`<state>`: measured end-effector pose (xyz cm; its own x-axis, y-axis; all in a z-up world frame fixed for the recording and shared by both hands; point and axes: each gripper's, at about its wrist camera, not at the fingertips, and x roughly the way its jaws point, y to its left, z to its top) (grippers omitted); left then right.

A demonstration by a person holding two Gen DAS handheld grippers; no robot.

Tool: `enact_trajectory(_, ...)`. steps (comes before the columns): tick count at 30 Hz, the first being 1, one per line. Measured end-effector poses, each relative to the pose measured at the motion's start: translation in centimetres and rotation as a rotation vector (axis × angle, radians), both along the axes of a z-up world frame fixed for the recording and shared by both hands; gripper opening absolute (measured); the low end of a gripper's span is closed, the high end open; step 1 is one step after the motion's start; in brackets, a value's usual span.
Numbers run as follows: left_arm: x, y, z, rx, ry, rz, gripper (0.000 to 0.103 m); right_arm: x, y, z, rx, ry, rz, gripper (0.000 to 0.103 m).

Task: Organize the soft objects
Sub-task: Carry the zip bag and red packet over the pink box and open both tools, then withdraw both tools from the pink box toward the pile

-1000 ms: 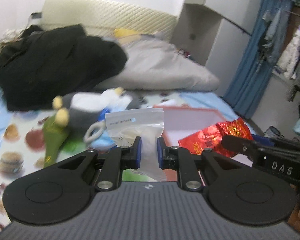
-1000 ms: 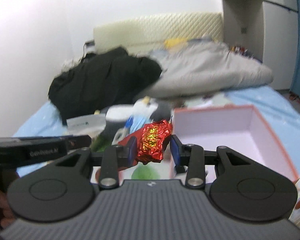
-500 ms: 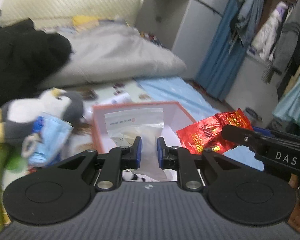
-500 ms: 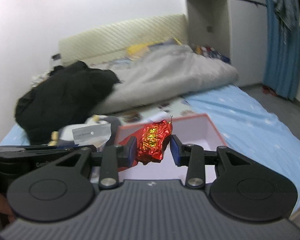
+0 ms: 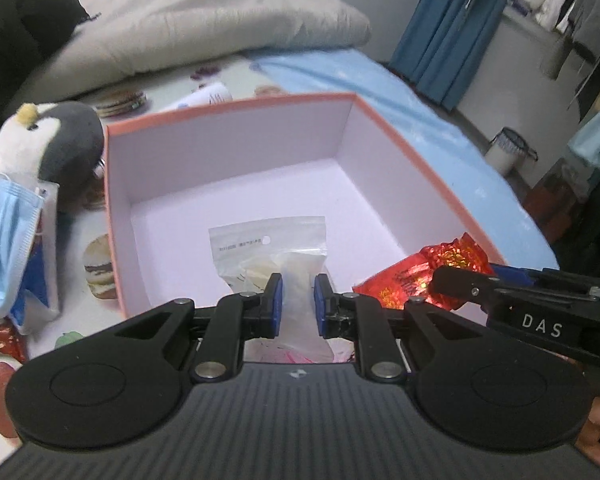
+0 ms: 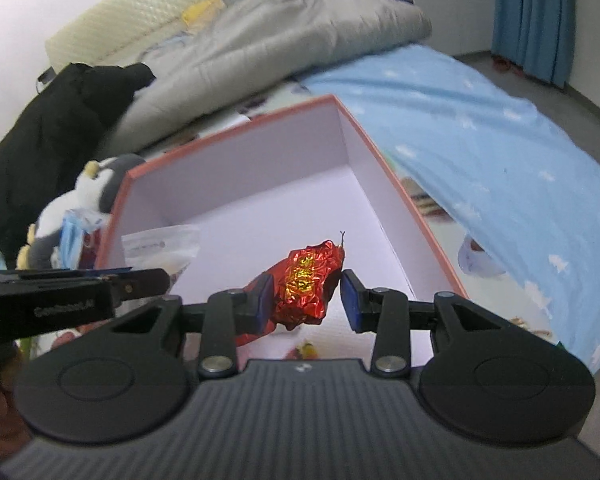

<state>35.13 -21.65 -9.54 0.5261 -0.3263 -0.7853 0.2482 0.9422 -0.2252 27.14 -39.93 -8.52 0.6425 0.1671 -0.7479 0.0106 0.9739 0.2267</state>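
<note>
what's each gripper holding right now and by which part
Left gripper pinches the clear zip bag by its lower end; right gripper clamps the red foil packet across its middle.

My right gripper [image 6: 305, 300] pinches a crinkled red foil packet with gold print [image 6: 306, 280] above the near part of an open, pale-lined cardboard box with a salmon-pink rim [image 6: 380, 152]. At the near left, my left gripper [image 6: 140, 280] holds a clear zip plastic bag [image 6: 160, 246] inside the box's left side. Left of the box lie a grey-and-white plush penguin [image 6: 96, 184] and a black garment [image 6: 48, 140]; a grey quilt [image 6: 268, 36] lies far behind.
</note>
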Motion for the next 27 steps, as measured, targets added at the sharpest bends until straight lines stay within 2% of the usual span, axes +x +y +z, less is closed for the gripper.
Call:
enact_trajectory(3,0.7,-0.5,-1.0,0.03,0.023,-0.001,0.026,0.5,-0.5,-1.1,0.014,0.029,-0.011,0.042)
enact_trajectory(5,0.9,-0.5,-1.2,0.031,0.027,-0.004,0.04,0.7,-0.6,-1.3,0.007,0.04,-0.018,0.048)
enact_trajectory(7,0.8,-0.5,-1.0,0.032,0.012,-0.008,0.044,0.6,-0.6,-1.3,0.005,0.036,-0.02,0.052)
enact_trajectory(11,0.1,-0.3,0.2,0.05,-0.024,-0.015,0.045,0.1,-0.4,-0.7,0.001,0.012,-0.02,0.052)
enact_trajectory(16,-2.1,0.8,3.2,0.043,-0.089,-0.008,0.045,-1.9,0.1,2.0,0.015,-0.06,-0.02,0.052)
enact_trajectory(27,-11.5,5.0,10.4,0.008,-0.245,0.043,0.045,-9.3,3.1,8.8,-0.009,-0.237,0.016,0.052)
